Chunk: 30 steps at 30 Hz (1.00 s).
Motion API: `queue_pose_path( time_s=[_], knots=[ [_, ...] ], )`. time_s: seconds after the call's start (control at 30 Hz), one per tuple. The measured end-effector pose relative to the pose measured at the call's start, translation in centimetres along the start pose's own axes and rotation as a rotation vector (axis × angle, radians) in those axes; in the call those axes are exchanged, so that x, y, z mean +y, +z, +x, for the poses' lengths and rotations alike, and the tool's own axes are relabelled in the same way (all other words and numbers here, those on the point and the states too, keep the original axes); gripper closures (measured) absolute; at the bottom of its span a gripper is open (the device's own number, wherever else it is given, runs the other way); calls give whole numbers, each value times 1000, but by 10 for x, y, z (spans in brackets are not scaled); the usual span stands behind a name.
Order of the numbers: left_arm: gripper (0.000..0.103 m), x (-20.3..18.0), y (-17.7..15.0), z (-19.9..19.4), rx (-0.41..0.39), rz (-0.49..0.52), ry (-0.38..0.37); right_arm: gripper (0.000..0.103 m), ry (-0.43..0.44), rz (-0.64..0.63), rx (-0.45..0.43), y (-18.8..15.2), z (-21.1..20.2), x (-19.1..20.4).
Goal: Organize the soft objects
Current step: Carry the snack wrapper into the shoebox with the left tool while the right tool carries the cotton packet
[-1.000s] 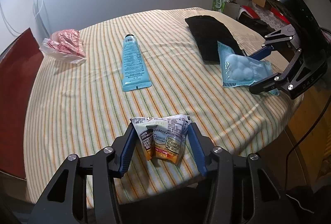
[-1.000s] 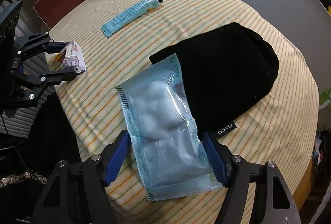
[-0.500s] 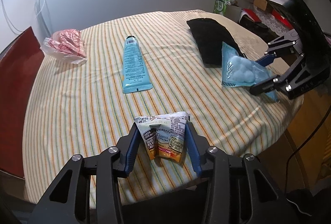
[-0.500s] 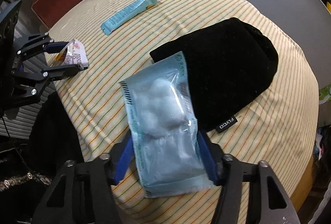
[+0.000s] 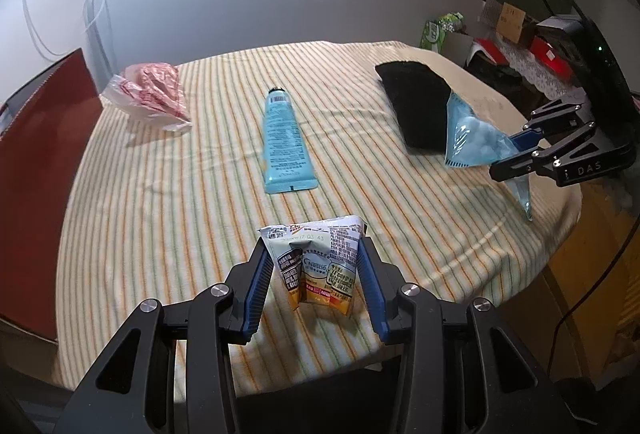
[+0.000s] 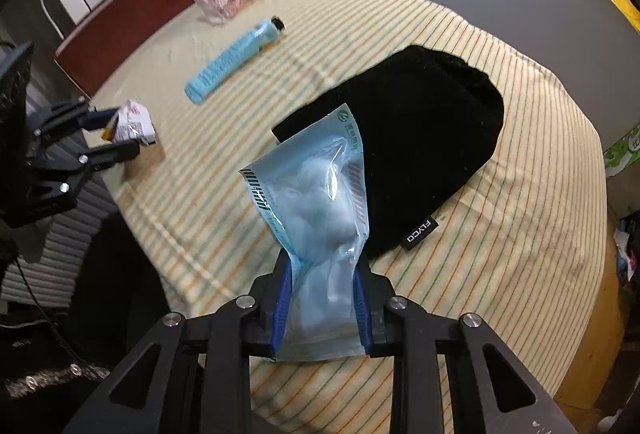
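Five soft items on a striped tablecloth. Crumpled printed sachet (image 5: 316,260), white with yellow and red lower part, stands near the cloth's front edge, pinched from both sides. Pale blue clear-fronted packet of white cotton balls (image 6: 316,209), squeezed narrow at its lower end, upper end tilted up over the black pouch, lifted clear of the cloth in the left wrist view. Black fabric pouch (image 6: 416,137), lying flat, small white-lettered tag at its near edge. Light blue tube (image 5: 284,141) with a dark cap lies flat mid-table, cap end pointing away. Pink-and-clear crumpled bag (image 5: 154,95) sits far left, near the cloth's edge.
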<state>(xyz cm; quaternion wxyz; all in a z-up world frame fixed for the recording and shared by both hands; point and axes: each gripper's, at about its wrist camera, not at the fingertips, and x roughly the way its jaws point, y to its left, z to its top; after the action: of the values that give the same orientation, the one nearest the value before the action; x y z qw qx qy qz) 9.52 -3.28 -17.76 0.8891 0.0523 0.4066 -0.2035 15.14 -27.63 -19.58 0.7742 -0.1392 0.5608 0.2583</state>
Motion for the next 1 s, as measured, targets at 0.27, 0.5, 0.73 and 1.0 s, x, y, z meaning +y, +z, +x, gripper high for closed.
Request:
queue_pose_path(
  time_s=[0.27, 0.5, 0.73, 1.0],
  knots=[
    [62, 16, 7, -29, -55, -20, 13, 78, 43, 0, -92, 16, -33, 22],
    [62, 47, 16, -71, -133, -50, 72, 78, 95, -61, -170, 62, -57, 58],
    [62, 93, 15, -109, -182, -101, 164, 78, 130, -132, -236, 117, -72, 100],
    [62, 160, 9, -137, -201, -178, 317, 78, 171, -203, -279, 190, -67, 157]
  ],
)
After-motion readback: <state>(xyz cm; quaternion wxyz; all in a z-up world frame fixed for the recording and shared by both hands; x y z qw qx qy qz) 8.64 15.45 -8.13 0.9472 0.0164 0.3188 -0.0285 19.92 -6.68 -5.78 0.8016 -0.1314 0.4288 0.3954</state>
